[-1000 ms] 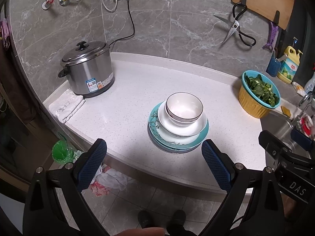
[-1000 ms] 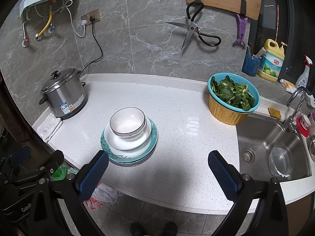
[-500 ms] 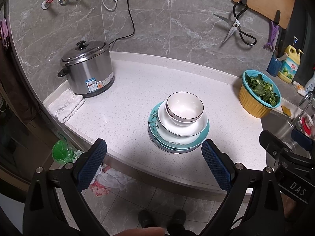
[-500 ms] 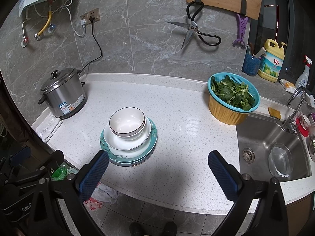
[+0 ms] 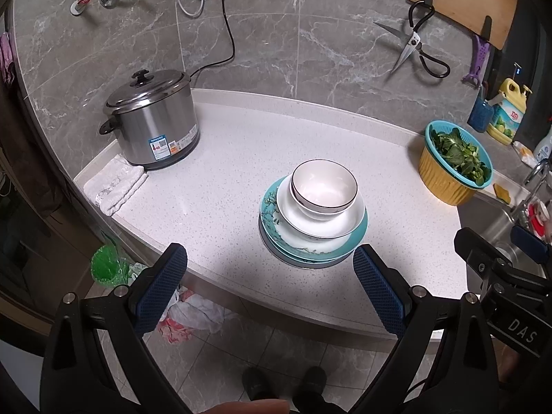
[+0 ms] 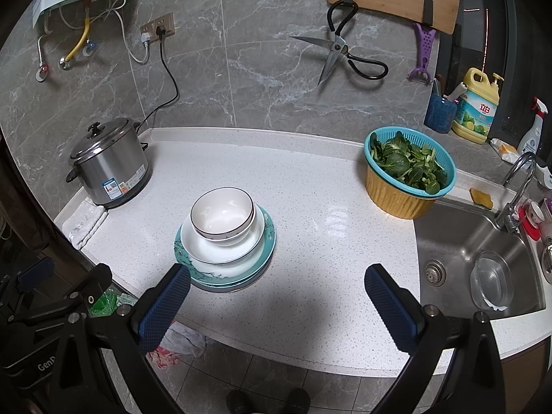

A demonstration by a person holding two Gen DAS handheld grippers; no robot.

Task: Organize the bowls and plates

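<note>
Sitting near the front edge of my white counter (image 5: 241, 145) is the whole stack: a dark-rimmed bowl (image 5: 323, 186) nested in a wider white bowl (image 5: 321, 222), which rests on a teal-rimmed patterned plate (image 5: 276, 220) with at least one more plate under it. My left gripper (image 5: 269, 288) hangs in front of the stack, just short of it, fingers spread wide and holding nothing. My right gripper (image 6: 276, 298) is just as wide open and empty, its left finger (image 6: 165, 307) overlapping the stack's near rim in view; I cannot tell whether they touch. To the left stands a steel rice cooker (image 6: 108, 162) beside a folded cloth (image 6: 84, 224). To the right a basket of greens (image 6: 408, 172) sits by the sink (image 6: 462, 238).
</note>
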